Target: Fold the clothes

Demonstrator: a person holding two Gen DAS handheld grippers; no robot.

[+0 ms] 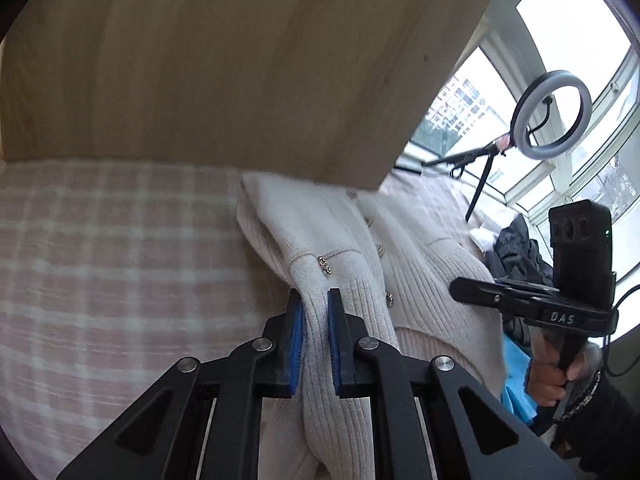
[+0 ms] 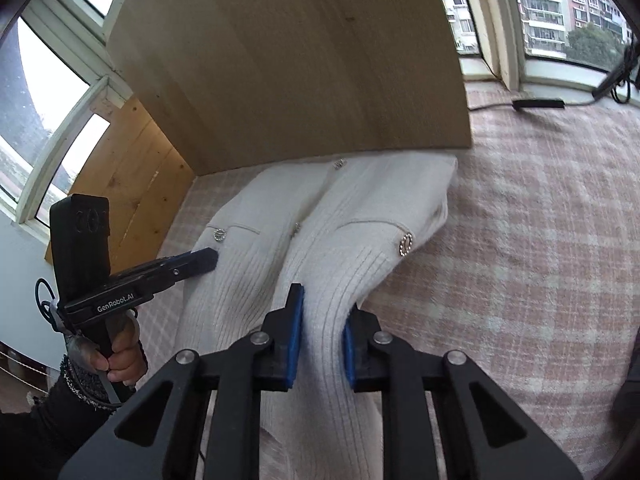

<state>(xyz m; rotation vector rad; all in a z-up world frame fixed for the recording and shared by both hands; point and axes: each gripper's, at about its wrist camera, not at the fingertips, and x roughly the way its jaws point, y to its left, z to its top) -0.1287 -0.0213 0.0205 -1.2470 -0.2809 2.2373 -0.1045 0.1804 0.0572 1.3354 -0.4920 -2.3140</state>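
Blue-padded fingers [image 1: 297, 344] of the left gripper [image 1: 316, 340] are pinching a ribbed hem fold of the cream cardigan [image 1: 340, 248], while the right gripper [image 2: 322, 340] is clamping the hem's other side narrowly. Both are holding the cardigan's lower edge raised; its upper part is lying on the pink checked bedspread [image 2: 540, 220] against a wooden board [image 2: 300, 60].

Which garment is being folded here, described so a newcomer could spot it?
On the pink checked bedspread, just below the wooden board, lies a cream ribbed cardigan. Sparkly ring-shaped buttons down its front and on both pockets set it apart from the dark clothes heaped nearby.
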